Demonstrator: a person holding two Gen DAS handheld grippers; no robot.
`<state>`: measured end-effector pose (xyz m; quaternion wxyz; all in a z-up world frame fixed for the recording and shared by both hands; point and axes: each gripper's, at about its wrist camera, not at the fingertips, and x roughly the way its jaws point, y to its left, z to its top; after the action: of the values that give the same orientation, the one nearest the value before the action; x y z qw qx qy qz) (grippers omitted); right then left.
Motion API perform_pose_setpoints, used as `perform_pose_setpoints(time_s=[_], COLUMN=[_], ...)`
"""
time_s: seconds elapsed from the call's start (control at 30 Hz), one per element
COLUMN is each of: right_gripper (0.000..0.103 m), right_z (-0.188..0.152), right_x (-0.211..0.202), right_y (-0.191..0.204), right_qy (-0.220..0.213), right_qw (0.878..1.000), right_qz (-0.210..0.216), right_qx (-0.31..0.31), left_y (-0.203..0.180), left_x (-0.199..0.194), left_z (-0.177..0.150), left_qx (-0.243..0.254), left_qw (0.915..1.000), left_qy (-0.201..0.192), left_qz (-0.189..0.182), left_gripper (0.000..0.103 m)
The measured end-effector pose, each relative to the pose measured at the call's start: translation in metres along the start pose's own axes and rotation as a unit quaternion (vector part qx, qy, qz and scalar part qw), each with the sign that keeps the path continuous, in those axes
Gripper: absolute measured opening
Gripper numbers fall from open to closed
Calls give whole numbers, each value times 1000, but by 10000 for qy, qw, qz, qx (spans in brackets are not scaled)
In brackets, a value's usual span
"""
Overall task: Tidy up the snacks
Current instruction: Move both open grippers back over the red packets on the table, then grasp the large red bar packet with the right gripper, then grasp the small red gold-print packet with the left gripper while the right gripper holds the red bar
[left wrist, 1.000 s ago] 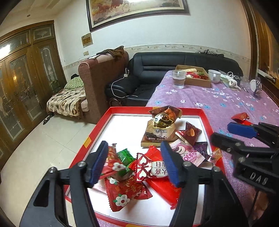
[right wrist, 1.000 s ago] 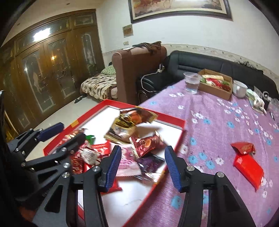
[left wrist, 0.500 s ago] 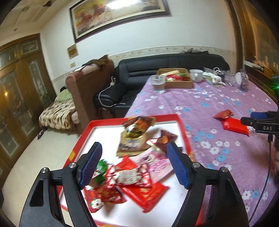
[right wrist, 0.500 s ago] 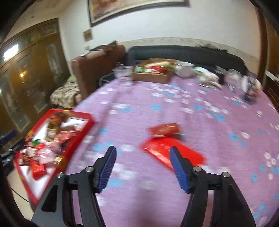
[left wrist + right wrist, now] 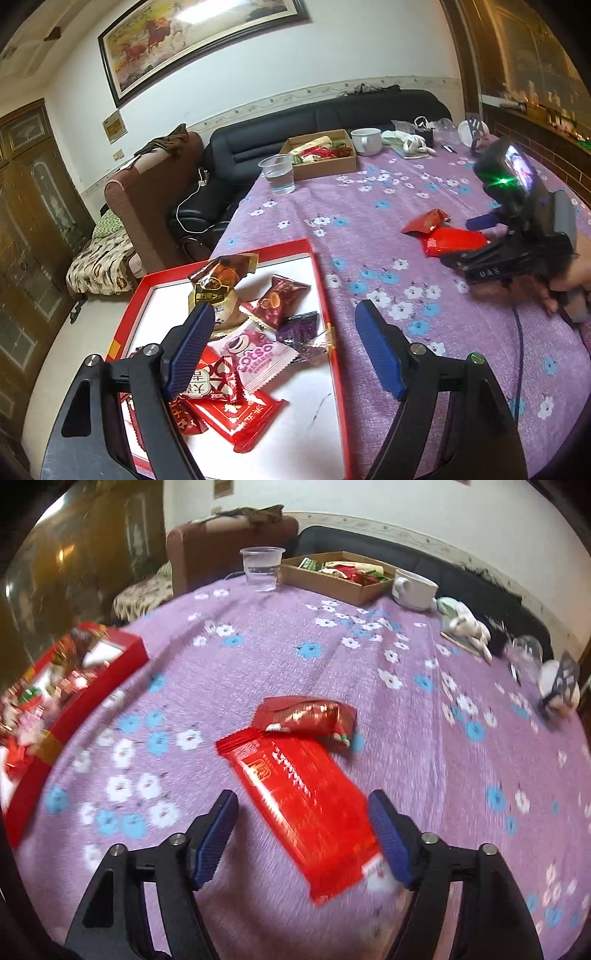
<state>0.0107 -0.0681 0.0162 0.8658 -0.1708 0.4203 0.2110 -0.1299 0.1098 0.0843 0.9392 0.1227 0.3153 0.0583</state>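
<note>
The right hand-held gripper [image 5: 301, 834] has swung from the red tray [image 5: 325, 295] to straddle, jaws wide, the flat red snack packet [image 5: 295, 794] on the tabletop [image 5: 406, 738] (likely its next pick), while the left hand-held gripper [image 5: 284, 350] hovers wide and empty over the tray's snacks

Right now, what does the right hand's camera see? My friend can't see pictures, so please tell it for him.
The open right gripper hovers over a long red snack packet lying on a purple flowered tablecloth, its near end between the blue fingertips. A smaller shiny red packet lies at its far end, a red tray of snacks sits left, and a cup and cardboard box stand far back.
</note>
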Motion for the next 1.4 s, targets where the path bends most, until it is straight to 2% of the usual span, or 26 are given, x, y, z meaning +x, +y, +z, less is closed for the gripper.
perform_pose_setpoints(time_s=[0.1,0.2,0.23,0.33,0.5,0.6,0.67,0.73,0.9,1.13,1.23,1.27,1.33,1.37,1.4], right_gripper=[71,54,52,52,52,52,52,54,61,66,69,69,69,69,69], right_z=[-3,-6,-7,-13,-33,-46,-49,-49,-42,-43,-42,-42,-41,-41,-42], right_x=[3,-2,-3,-7,-20,-27,-30,-30,-25,-23,-22,-22,-21,-21,-21], right_y=[-16,-22,-26,-46,-115,-142,-152,-152,-142,-149,-147,-146,-146,-147,-147], right_qy=[-63,-48,15,196,386,522,524,533,544,472,487,491,488,483,482], right_qw=[9980,9982,9979,9971,9828,9755,9709,9698,9737,9693,9703,9706,9707,9704,9703], right_qz=[383,377,392,180,323,-97,-83,-68,-221,14,-13,-25,-31,-22,-17], right_qx=[490,467,507,712,1779,2136,2333,2377,2200,2413,2370,2355,2355,2366,2369], left_y=[-6,-15,-19,-37,-78,-108,-127,-149,-180,-209,-213,-212,-213,-213,-213], left_x=[3,9,12,20,40,58,71,94,137,182,194,195,194,193,192], left_z=[3,8,10,22,61,85,96,107,125,126,124,124,122,123,123], left_qx=[37,46,53,177,537,737,932,1052,424,-240,-473,-603,-557,-531,-508], left_qw=[10000,9997,9996,9989,9964,9935,9910,9883,9825,9756,9711,9717,9742,9746,9747], left_qy=[79,213,254,341,335,360,313,548,1325,1916,1998,1914,1798,1761,1713], left_qz=[-20,-96,-138,-283,-555,-785,-913,-963,-1242,-1041,-1219,-1246,-1246,-1279,-1341], left_gripper=[79,79,79,79,79,79,79,79,79,79,79,79,78,75,65])
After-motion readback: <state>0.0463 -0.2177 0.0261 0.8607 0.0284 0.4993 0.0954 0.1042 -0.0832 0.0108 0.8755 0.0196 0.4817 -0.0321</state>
